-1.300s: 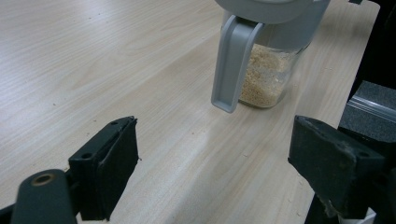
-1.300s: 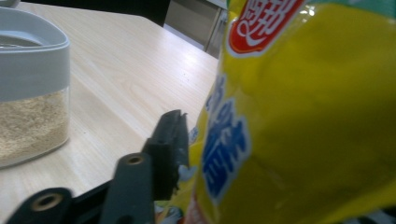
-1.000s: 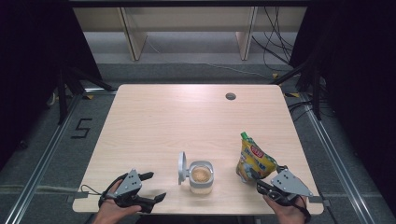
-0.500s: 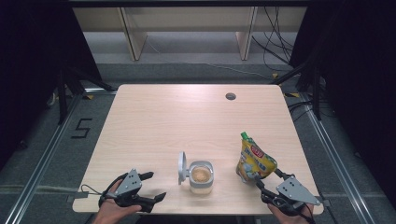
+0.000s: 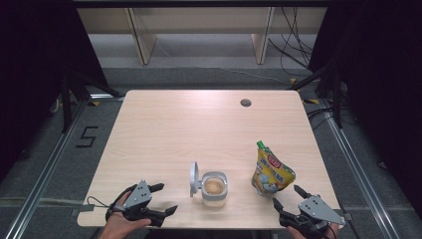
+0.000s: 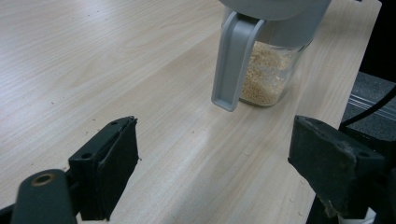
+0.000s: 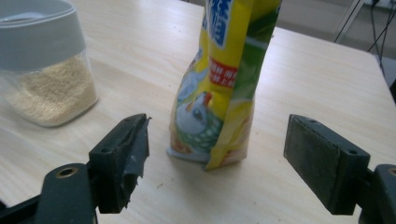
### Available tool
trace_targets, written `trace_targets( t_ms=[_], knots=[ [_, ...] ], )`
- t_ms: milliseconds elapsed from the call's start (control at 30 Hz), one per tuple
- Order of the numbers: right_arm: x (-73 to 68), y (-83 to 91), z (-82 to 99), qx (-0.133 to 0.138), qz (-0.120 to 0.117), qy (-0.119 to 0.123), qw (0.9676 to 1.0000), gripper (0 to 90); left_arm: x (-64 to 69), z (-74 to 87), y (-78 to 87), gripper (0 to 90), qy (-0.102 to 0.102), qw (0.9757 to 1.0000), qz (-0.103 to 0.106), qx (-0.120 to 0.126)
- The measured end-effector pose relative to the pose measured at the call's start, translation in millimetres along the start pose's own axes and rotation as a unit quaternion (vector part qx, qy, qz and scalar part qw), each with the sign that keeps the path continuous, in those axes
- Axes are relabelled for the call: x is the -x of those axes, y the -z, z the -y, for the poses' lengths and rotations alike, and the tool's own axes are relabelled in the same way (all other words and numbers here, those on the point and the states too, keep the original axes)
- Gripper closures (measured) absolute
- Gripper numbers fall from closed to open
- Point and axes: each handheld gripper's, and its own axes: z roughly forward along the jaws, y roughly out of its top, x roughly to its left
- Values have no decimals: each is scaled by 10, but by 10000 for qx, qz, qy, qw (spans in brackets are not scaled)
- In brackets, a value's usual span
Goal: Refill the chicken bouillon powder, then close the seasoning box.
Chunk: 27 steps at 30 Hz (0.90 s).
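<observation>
1. The right hand-held gripper point(image 5: 287, 196) has just been opening; its jaws stand wide, nothing between them.
2. The yellow pouch point(image 5: 271, 170) stands upright on the counter point(image 5: 199, 124), just beyond that gripper.
3. The left hand-held gripper point(image 5: 166, 199) is open near the jar point(image 5: 214, 188).

We see a light wood table point(image 5: 164, 129) with a round hole point(image 5: 245, 103), grey carpet floor point(image 5: 45, 149) marked "5" point(image 5: 86, 137), pale shelf unit point(image 5: 199, 22) behind, cables point(image 5: 293, 45), dark curtains point(image 5: 30, 64) at both sides.
</observation>
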Motion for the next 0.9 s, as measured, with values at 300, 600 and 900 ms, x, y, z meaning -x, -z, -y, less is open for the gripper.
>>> trace_targets(
  t_ms=[300, 600, 900],
  knots=[
    [-49, 59, 68, -355, -33, -100, 9993, 225, 4, -3, -7, 152, 79, 10000, 18, 43],
    [-106, 63, 100, -516, -268, 20, 9983, 222, 19, -1, -12, 152, 111, 9999, 17, -51],
    [-107, 36, 108, -562, -220, 290, 9978, 232, -40, -120, 48, 169, 162, 9995, -92, 247]
  ],
)
